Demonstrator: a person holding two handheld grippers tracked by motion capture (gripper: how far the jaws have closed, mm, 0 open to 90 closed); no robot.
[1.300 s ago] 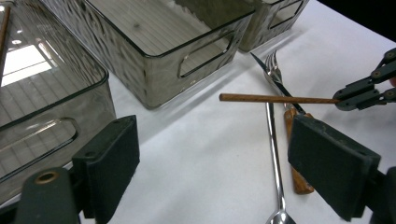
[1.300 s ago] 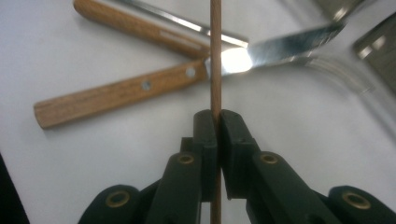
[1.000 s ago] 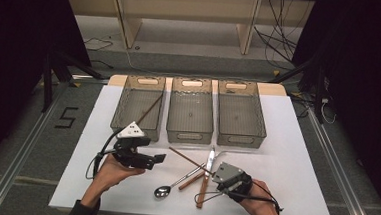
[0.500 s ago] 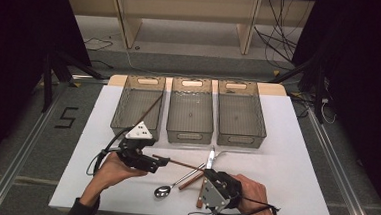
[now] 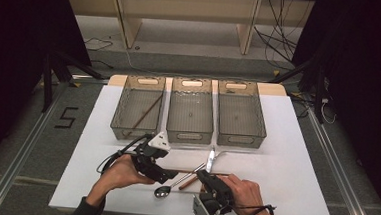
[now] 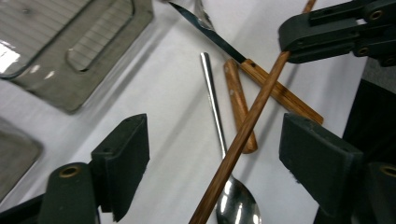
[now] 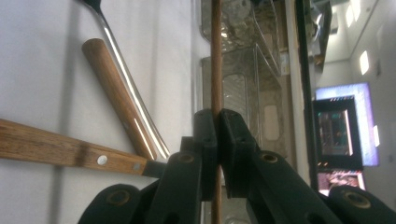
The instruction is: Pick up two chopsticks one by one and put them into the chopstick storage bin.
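1. My right tongs (image 7: 217, 122) are clamping a thin wooden chopstick (image 7: 216, 56), near the surface's (image 5: 295, 159) front edge.
2. My left tongs (image 6: 212, 154) are standing apart, having just been closing a little, with the chopstick (image 6: 243, 140) running between the pads untouched.
3. Beneath it a spoon (image 6: 236, 207), a wooden-handled knife (image 6: 280, 91) and another wooden handle (image 6: 239, 105) are lying on the surface.
4. Three clear bins (image 5: 191, 110) are lining the far edge.

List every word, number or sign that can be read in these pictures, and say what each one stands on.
"5": a black taped numeral on the grey floor left of the white table.
The glowing wall screen in the right gripper view: too blurred to read.
Nothing else carries text.
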